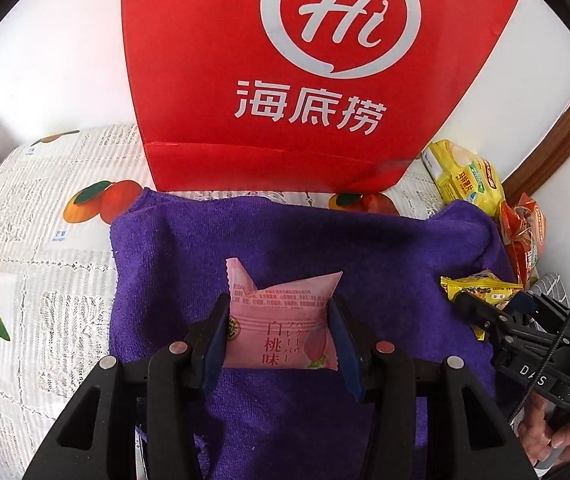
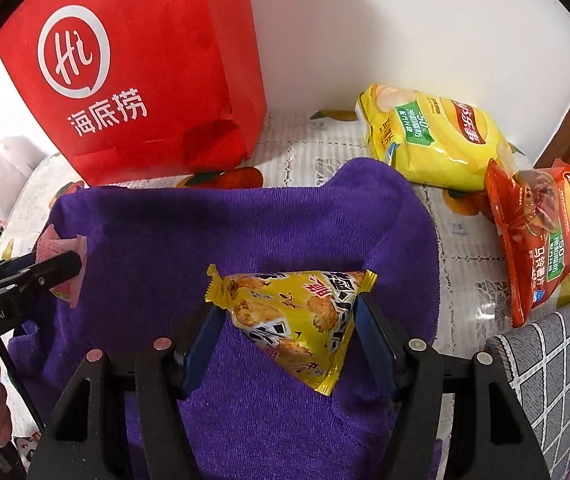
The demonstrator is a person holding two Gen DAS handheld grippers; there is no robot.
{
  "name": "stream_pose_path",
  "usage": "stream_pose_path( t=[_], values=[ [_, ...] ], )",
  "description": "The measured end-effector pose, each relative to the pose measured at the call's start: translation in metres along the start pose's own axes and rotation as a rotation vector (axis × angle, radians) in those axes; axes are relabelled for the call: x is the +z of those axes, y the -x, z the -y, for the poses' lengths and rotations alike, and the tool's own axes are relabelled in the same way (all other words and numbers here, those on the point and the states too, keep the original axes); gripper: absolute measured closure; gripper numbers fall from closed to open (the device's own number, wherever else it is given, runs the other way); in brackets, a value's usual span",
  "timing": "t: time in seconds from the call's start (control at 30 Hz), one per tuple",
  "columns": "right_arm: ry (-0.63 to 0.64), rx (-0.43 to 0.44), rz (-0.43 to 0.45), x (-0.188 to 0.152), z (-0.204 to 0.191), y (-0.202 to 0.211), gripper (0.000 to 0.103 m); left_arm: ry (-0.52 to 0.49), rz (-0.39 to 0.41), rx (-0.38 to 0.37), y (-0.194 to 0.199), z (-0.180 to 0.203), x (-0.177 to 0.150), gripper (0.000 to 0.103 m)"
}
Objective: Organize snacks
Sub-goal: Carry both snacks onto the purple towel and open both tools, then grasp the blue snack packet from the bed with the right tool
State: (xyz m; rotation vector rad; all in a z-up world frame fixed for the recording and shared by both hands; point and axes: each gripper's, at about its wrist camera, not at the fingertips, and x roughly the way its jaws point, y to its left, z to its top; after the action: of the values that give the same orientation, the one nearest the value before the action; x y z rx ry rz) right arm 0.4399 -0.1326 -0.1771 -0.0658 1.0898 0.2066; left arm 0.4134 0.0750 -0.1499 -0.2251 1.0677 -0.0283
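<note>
Holding a snack in each hand over the purple towel (image 1: 189,248), going left to right: left tongs (image 1: 281,328) are part closed with the blue pads pressed on both short sides of the pink peach-flavour packet (image 1: 281,320), which sits straight ahead between the fingers, long axis running across the jaws, its top corner poking forward toward the red paper bag (image 1: 261,80). Whether the packet touches the towel or hangs just above it, can't tell. Red bag stands upright at the far edge of the towel on the fruit-print table (image 1: 25,208), dead ahead of the left tongs, so the left hand looks nearer to it. Right tongs (image 2: 289,320), also part closed, clamp the yellow triangular snack pack (image 2: 293,320) by its two sides, crimped top edge lying across the jaws, pointed end back toward the camera. From there the red bag is up and to the left, farther off. Right of the towel, untouched on the table: yellow chip bag (image 2: 429,140) and, just beside it, orange chip bag (image 2: 541,236) leaning near a grey checked cushion (image 2: 557,360). Likely next move is carrying both held packs forward to the bag or a sorted spot; the bag mouth is out of view, so the lift needed is unclear.
</note>
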Motion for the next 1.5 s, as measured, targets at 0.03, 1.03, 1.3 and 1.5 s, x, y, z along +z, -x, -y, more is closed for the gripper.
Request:
stream_pose_path(
  t=[0.03, 1.03, 1.3, 1.5],
  values=[
    [0.004, -0.002, -0.001, 0.000, -0.001, -0.001, 0.037, -0.001, -0.003, 0.000, -0.001, 0.000, 0.000, 0.057],
    [0.022, 0.016, 0.153, 0.006, -0.009, 0.052, 0.027, -0.055, -0.007, 0.004, 0.008, 0.020, 0.001, 0.026],
    [0.009, 0.002, 0.202, -0.001, -0.006, 0.082, 0.027, -0.058, 0.017, 0.016, 0.024, 0.020, 0.003, 0.026],
    [-0.011, -0.038, 0.197, -0.033, 0.004, 0.106, 0.027, -0.081, 0.058, -0.010, 0.051, 0.025, 0.001, 0.026]
  ],
)
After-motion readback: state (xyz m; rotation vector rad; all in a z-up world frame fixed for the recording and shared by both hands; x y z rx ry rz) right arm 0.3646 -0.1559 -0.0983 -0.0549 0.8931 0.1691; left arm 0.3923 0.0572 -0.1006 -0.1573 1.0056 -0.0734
